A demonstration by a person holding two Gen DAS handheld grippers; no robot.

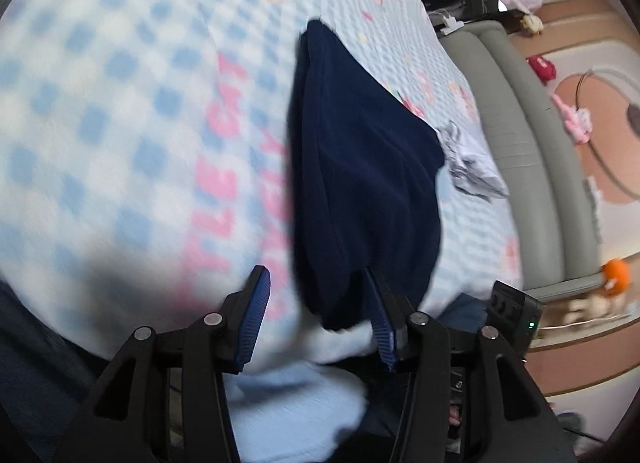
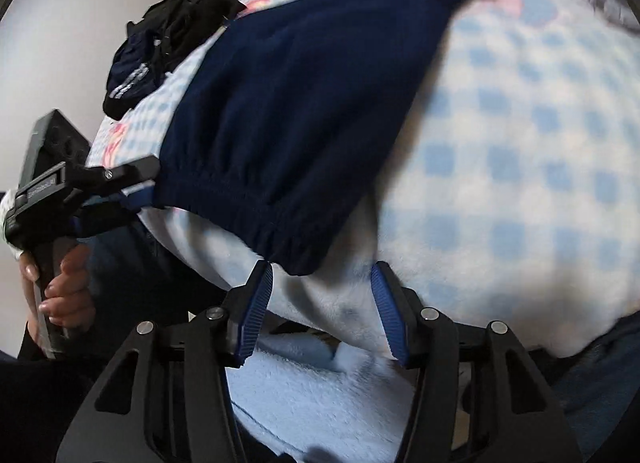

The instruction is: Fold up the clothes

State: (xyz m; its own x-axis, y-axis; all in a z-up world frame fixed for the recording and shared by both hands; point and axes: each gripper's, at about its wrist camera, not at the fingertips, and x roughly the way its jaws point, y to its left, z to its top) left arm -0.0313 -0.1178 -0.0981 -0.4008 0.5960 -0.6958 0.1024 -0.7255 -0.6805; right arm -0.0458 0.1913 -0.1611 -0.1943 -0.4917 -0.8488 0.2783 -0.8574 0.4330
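Note:
A navy blue garment with an elastic waistband lies on a blue-and-white checked blanket; it also shows in the right wrist view. My left gripper is open, its jaws wide apart at the garment's near edge, the right finger touching the cloth. It also shows from the side in the right wrist view, at the waistband's left end. My right gripper is open and empty, just below the waistband's right corner.
A pile of dark clothes lies at the blanket's far left edge. A crumpled grey-white garment lies near the bed's right side. A grey padded bed frame and a pink-and-cream floor with toys lie to the right.

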